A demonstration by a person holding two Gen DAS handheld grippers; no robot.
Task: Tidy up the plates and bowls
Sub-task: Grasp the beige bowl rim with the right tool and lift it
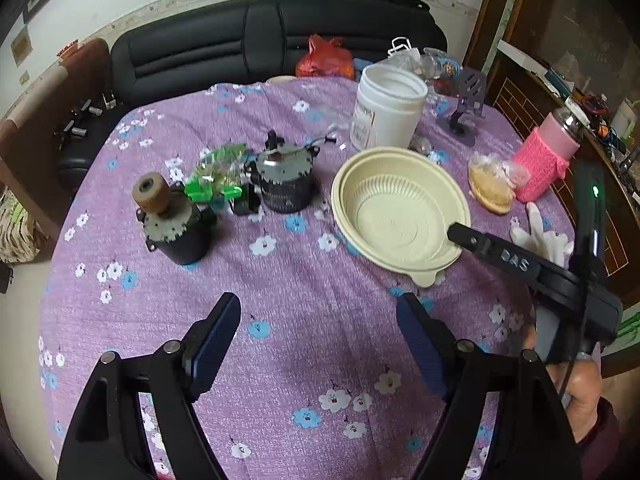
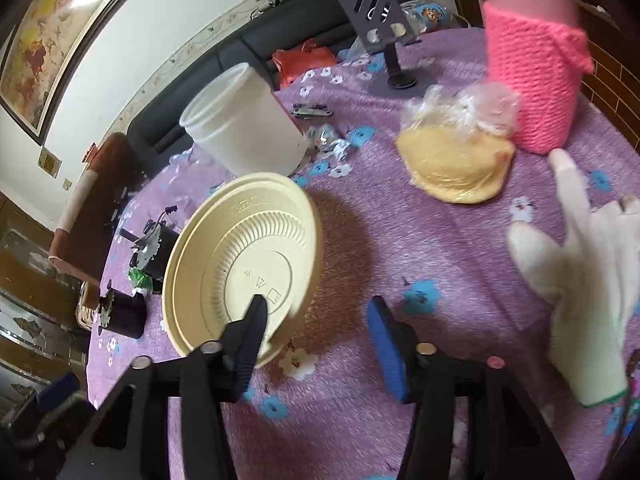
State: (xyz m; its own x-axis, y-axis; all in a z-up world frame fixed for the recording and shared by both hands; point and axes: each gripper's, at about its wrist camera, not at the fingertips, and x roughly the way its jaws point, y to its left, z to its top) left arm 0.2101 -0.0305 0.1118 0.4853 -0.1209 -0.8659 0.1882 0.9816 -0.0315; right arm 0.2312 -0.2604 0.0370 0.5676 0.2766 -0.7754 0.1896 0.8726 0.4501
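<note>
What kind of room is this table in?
Probably a home living room: a black leather sofa behind the purple floral tablecloth, a framed painting on the wall, household clutter around.

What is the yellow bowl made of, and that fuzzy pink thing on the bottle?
The cream-yellow bowl looks like thin moulded plastic, matte: fine pressed ridges ring its wall and small stamped marks show in its base. The pink sleeve on the bottle looks like knitted yarn, soft and fuzzy, with thick visible stitch rows.

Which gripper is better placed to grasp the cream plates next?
The right gripper: one of its fingers already reaches over the rim of the cream plates. The left gripper is open over bare tablecloth, short of them.
</note>
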